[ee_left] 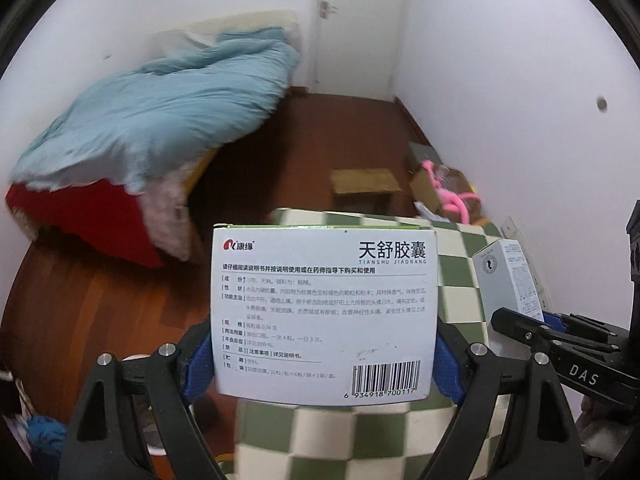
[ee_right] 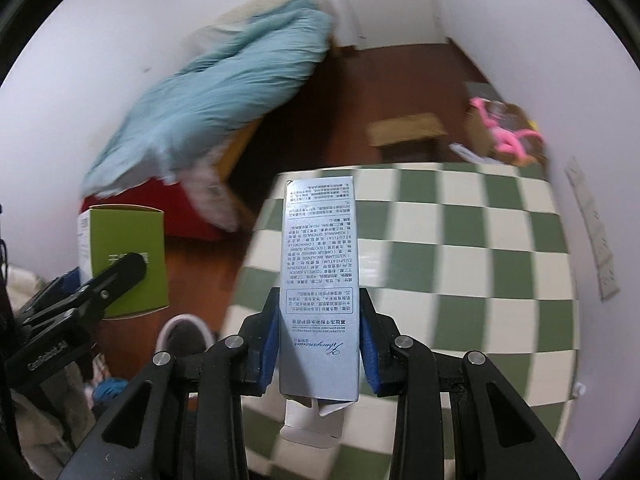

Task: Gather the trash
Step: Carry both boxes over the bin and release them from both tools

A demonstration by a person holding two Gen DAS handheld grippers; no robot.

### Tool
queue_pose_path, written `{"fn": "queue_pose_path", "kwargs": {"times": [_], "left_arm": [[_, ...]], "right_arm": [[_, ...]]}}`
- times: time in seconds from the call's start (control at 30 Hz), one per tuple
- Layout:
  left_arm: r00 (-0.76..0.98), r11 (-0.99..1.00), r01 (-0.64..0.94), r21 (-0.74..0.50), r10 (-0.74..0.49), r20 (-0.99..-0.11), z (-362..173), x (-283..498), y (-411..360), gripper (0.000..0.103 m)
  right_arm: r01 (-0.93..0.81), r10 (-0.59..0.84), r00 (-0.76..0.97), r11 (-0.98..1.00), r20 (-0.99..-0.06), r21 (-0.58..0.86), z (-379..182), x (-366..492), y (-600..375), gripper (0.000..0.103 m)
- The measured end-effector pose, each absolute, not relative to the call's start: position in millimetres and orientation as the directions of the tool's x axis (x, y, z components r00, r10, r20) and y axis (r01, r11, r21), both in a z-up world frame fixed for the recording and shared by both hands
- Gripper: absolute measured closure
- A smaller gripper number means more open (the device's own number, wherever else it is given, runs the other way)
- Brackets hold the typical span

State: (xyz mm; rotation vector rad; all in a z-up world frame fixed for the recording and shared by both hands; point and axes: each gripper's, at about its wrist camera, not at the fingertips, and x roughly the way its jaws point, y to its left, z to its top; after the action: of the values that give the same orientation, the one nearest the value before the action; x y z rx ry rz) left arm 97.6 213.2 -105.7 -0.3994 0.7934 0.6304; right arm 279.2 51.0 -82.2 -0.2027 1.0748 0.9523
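While your left claw (ee_left: 324, 354) is clamped on the white medicine box (ee_left: 324, 312), its blue pads (ee_left: 446, 364) press the box's two side edges and the printed back panel with the barcode faces the camera, upright. From the right wrist view that same box shows its green face (ee_right: 128, 258), held up off to the left of your right claw. Your right claw (ee_right: 320, 350) is clamped on the slim silver carton (ee_right: 320, 264), which stands up between the fingers with its text upside down and its opened bottom flaps hanging below the pads. From the left wrist view the silver carton (ee_left: 510, 280) sits just to the right of the left claw, gripped low by the other claw's black fingers.

Beneath and ahead of both claws lies the green-and-cream checkered counter (ee_right: 460, 240). Both boxes are held above it; whether either touches it, you cannot tell. Beyond the counter's far edge, on the dark wooden floor (ee_left: 320, 136), is a small brown stool (ee_left: 364, 182), and to its right a cardboard box (ee_left: 426, 186) with a pink toy (ee_left: 454, 198) against the wall. Far left of the claws, a bed carries a rumpled blue duvet (ee_left: 160, 108) over a red blanket (ee_left: 88, 216).
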Motion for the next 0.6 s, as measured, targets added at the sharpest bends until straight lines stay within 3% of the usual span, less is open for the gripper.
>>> {"fn": "queue_pose_path", "kwargs": {"times": [0.3,0.6], "left_arm": [[0.449,0.617,-0.782,-0.087,0.461,-0.766,-113,-40,275,0.017],[0.318,0.459,-0.882,-0.105,0.415,-0.852,-187,-135,344,0.017]], "right_arm": [[-0.827,0.595,-0.049,0.426,-0.802,0.366,-95,152,151,0.067],[-0.86,0.466,-0.195,0.341,-0.863,0.378,-183,46,254,0.067]]}}
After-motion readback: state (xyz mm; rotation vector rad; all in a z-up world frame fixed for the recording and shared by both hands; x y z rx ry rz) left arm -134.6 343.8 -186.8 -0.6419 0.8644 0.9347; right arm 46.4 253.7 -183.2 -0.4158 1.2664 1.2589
